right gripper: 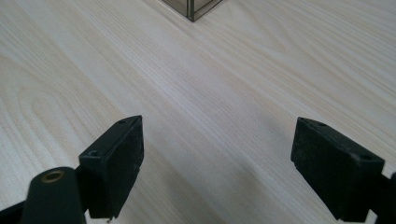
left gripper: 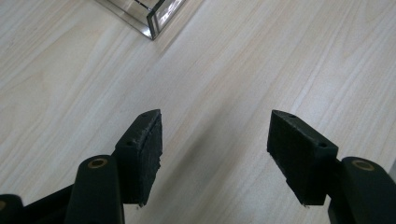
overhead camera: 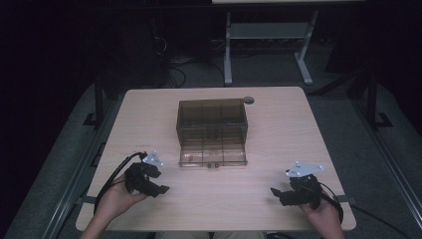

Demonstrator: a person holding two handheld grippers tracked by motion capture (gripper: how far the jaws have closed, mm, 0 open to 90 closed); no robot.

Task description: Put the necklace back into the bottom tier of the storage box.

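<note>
A smoky transparent compartment box (overhead camera: 212, 122) is sitting near the middle of the table (overhead camera: 278, 129), and its clear lid (overhead camera: 213, 155) is lying folded flat on the near side of the box, so the box is already standing open. Something small and reddish (overhead camera: 189, 158) is showing at the lid's left end, too tiny to identify. The left tongs (overhead camera: 158, 183) are hovering just off the lid's near left corner, and the right tongs (overhead camera: 278, 194) are waiting well apart from the box, off its near right corner. Both are gaping wide with nothing between the jaws: the left gripper view is showing bare wood between the pads, with a corner of the box's clear plastic (left gripper: 147, 16) at the top edge, and the right gripper view is showing the same, with a smoky corner of the box (right gripper: 192, 9) ahead. Judging from this, the work is sitting at its start or between steps; neither tool is touching the box, and any handling of the box or its contents is still waiting to be done. No brand, label or writing is reading clearly on the box, the tongs or the table.
</note>
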